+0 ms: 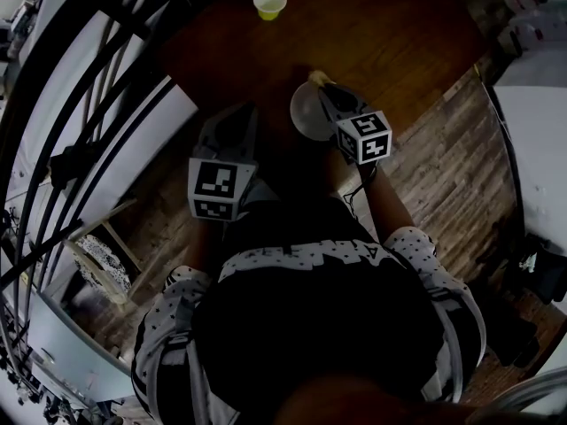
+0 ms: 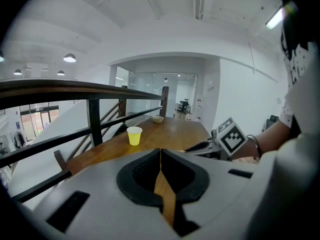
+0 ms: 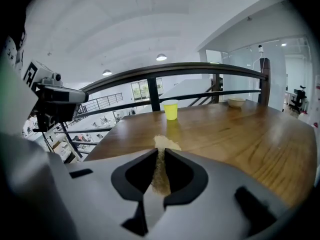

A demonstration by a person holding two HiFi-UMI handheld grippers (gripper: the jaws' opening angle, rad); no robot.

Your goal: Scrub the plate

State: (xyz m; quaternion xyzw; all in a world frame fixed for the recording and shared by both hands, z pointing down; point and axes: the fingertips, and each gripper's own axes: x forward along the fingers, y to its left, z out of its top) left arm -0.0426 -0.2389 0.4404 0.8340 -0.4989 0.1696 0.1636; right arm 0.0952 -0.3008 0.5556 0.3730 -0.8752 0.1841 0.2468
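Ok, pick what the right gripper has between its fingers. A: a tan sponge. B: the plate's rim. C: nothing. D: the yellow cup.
A: the right gripper has its fingers shut on a tan sponge; the cup stands far off on the table.

Upper-level room, table beside a rail.
Long brown wooden table [image 3: 240,129]; dark railing [image 3: 175,70] along its far edge; white vaulted ceiling [image 3: 125,24] with round lamps [image 3: 161,57]; wood-plank floor [image 1: 443,166]; glass partition [image 2: 150,86] beyond.
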